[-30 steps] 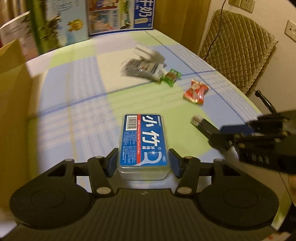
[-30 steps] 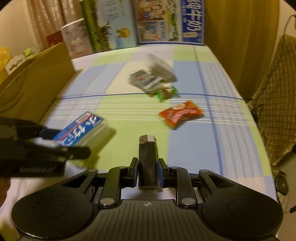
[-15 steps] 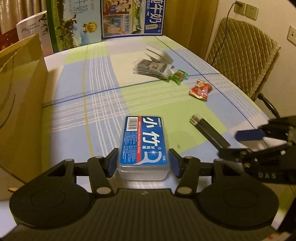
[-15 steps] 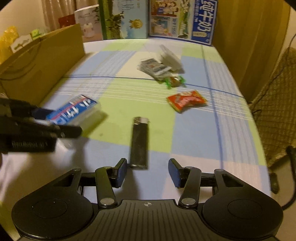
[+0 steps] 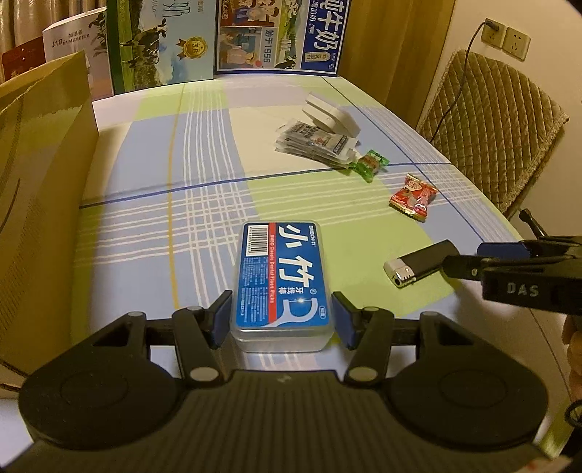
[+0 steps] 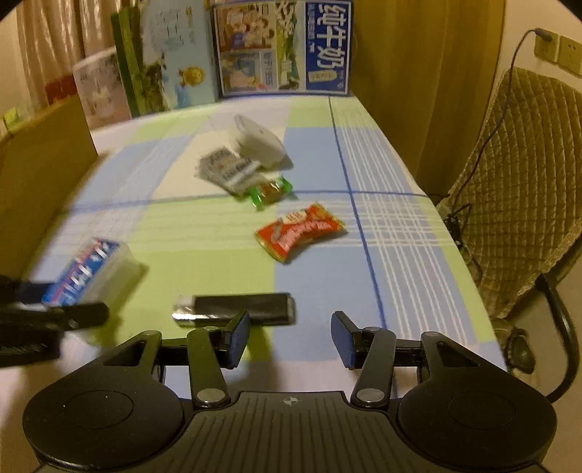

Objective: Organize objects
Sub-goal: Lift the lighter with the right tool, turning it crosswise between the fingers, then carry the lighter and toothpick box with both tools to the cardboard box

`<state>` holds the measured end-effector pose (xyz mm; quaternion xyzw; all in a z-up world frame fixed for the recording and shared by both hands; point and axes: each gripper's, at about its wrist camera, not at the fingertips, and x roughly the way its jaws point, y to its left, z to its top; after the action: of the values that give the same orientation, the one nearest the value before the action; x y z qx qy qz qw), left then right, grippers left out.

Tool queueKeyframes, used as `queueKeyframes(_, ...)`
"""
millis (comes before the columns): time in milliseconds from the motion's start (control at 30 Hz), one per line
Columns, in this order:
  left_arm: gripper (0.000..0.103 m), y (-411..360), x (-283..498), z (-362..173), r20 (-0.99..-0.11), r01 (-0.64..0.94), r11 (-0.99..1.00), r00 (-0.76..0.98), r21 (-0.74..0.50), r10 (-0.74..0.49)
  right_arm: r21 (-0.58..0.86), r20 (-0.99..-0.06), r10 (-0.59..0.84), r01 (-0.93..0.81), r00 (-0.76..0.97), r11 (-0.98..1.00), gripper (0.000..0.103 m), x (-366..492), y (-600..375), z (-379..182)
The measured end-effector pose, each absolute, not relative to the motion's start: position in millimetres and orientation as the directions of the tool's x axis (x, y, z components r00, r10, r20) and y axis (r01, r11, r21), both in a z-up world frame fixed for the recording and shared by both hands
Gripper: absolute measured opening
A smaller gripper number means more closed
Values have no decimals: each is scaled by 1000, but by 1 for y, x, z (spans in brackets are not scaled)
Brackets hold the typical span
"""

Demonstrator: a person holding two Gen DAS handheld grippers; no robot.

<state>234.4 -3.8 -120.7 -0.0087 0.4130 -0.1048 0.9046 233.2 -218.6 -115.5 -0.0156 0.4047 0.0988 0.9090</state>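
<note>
The worktop (image 5: 152,174) has a checked cloth, with a brown bag (image 5: 40,203) at its left side. Two big boxes (image 5: 276,34) stand at the back; one reads "1956". The left tongs (image 5: 282,318) grip one floss box (image 5: 282,276) marked "Classic Dental Floss Picks", near the front. The right tongs (image 6: 291,338) are wide open and hold nothing; "DAS" is written on them. One black lighter (image 6: 236,309) lies flat just past them. One red candy (image 6: 298,233) and one green candy (image 6: 271,191) lie farther back.
</note>
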Motion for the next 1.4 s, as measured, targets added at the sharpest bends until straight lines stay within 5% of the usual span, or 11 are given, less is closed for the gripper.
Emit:
queueKeyframes(67, 52, -2, 234, -120, -746, 172, 979, 637, -108, -194, 85, -720, 209, -215, 661, 973, 73, 228, -217, -113)
queueKeyframes(133, 52, -1, 235, -121, -747, 165, 979, 635, -119, -198, 84, -710, 226, -238, 667, 968, 84, 226, -211, -113)
queueKeyframes(700, 59, -2, 236, -126, -743, 162, 984, 649, -74, -163, 24, -721, 206, -273, 661, 962, 85, 241, -184, -136)
queueKeyframes(900, 59, -3, 238, -126, -735, 163, 984, 658, -74, -164, 3, -726, 193, -277, 661, 961, 78, 240, -180, -134)
queueKeyframes(1400, 52, -7, 242, -129, -727, 187, 982, 669, -38, -156, 9, -725, 179, -250, 665, 968, 78, 240, -184, -133)
